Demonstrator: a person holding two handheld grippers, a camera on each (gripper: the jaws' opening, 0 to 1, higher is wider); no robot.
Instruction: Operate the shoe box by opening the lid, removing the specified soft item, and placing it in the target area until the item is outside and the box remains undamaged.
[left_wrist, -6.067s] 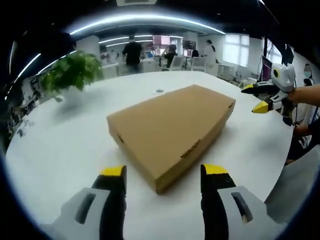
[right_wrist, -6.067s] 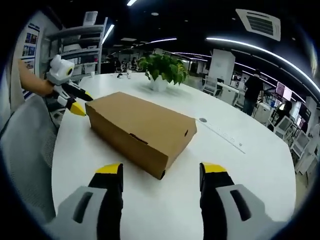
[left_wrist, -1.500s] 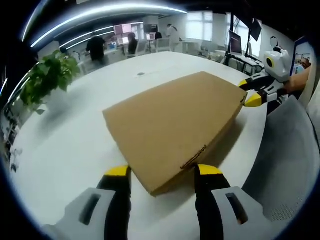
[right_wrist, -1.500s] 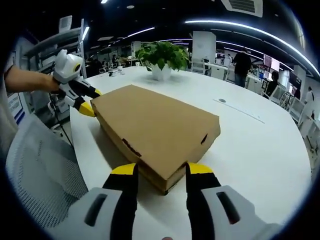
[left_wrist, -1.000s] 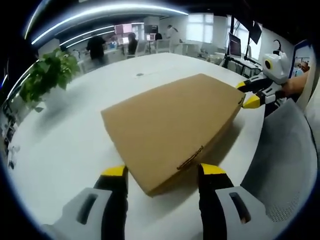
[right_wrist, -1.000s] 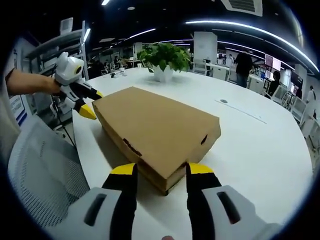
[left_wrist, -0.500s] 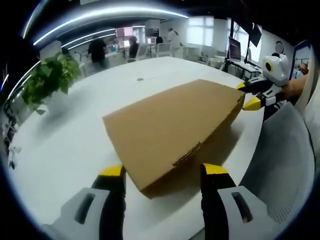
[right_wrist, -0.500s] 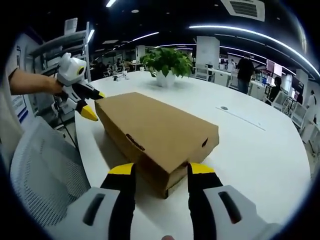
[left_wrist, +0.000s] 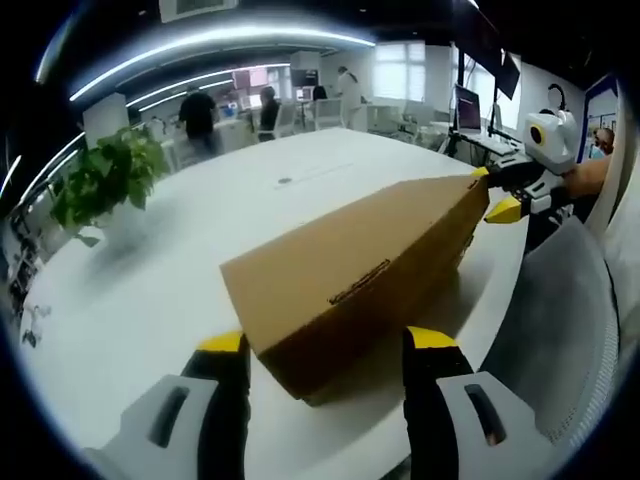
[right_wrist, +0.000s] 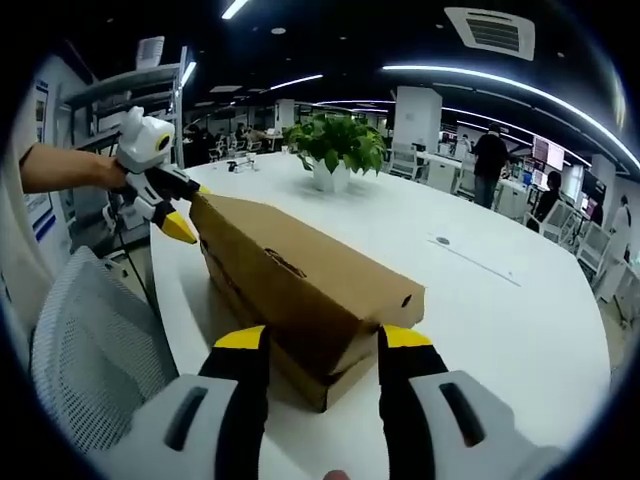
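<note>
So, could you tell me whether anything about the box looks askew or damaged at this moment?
The cardboard lid stands tilted, raised along the near side off the shoe box, with a gripper at each end corner. That looks like deliberate opening; no damage shows.

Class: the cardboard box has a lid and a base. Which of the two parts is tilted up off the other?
The lid: its front edge is raised and it slopes upward, leaving a gap above the base, which sits flat on the white table.
</note>
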